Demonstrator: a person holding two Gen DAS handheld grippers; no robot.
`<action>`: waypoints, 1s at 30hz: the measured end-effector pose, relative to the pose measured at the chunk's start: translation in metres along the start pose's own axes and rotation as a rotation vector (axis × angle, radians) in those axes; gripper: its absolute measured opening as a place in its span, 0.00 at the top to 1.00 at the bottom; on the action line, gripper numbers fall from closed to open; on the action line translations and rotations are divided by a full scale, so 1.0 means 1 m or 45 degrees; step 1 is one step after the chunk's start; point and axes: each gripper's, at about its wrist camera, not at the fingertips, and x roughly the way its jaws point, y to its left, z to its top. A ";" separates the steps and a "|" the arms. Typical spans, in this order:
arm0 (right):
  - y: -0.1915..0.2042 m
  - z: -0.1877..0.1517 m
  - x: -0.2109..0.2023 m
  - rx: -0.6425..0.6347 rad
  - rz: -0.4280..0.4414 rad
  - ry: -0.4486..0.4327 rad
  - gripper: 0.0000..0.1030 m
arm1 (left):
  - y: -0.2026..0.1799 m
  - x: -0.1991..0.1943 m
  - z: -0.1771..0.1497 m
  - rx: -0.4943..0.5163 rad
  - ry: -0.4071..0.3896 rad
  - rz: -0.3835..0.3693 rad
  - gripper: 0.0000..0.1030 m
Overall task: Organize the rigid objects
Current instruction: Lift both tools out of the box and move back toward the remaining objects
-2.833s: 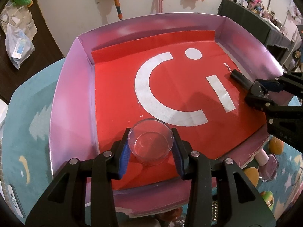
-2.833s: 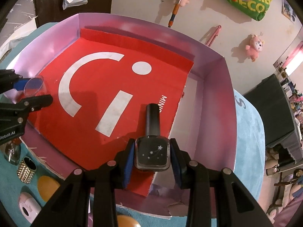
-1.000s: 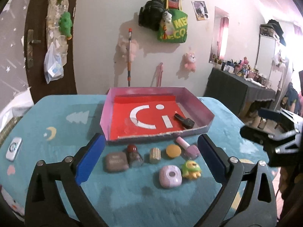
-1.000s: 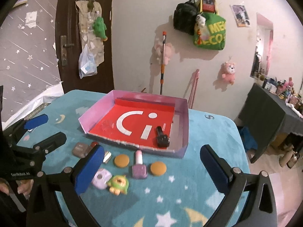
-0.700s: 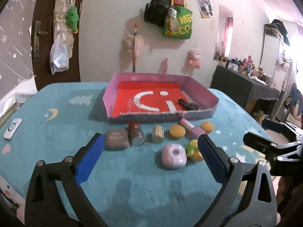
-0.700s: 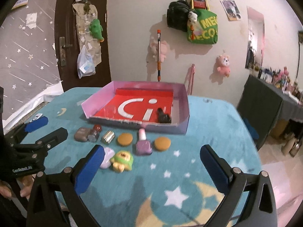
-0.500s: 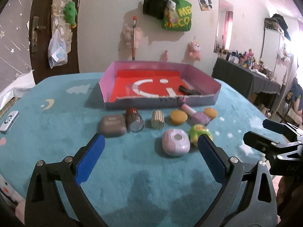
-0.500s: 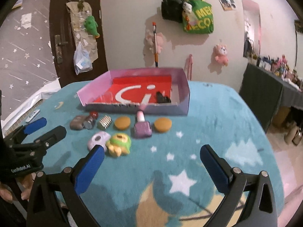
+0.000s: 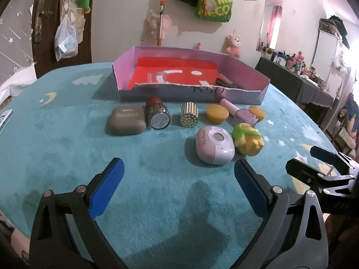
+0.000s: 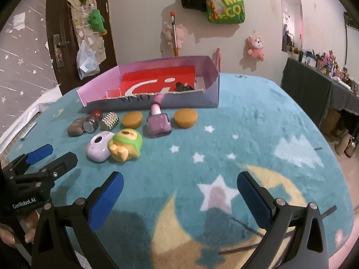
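Left tool (image 9: 178,180): pads spread wide, nothing between them; it hangs over bare teal surface (image 9: 67,157) near the viewer. In the right wrist view it shows at the left edge (image 10: 50,154), partly cut off.
Right tool (image 10: 179,189): pads spread wide, empty, above the moon-and-star pattern. In the left wrist view only its tips show at the right edge (image 9: 314,161).
Box (image 9: 246,94): pink-walled, red floor with white marking, at the far side of the surface. Near wall has a torn upper edge.
Dark nail polish bottle (image 9: 226,83): lies inside the box at the right; the near wall hides most of it.
Clear cup (image 10: 112,94): inside the box at the left, faint and hard to make out.
Far row outside the box, left to right: brown case (image 9: 125,121), red-capped jar (image 9: 157,114) touching it, studded cylinder (image 9: 189,114), orange disc (image 9: 217,113), purple nail polish bottle (image 9: 242,114), second orange disc (image 9: 257,112) partly hidden behind the bottle.
Near row: pink oval device (image 9: 214,145), green-and-yellow toy (image 9: 246,141) touching it.
Left edge: a flat pale item (image 9: 5,117), cut off, identity unclear.
Person: fingertips (image 10: 29,237) at lower left, mostly out of frame.
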 end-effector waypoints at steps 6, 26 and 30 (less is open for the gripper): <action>-0.002 -0.004 0.007 0.011 -0.006 0.023 0.00 | 0.001 0.008 -0.004 0.001 0.044 0.005 0.03; -0.008 0.016 0.023 0.035 0.058 0.075 0.00 | -0.003 0.019 0.024 0.064 0.135 -0.055 0.03; -0.007 0.027 0.030 0.028 0.137 0.124 0.00 | -0.005 0.027 0.030 0.075 0.185 -0.089 0.03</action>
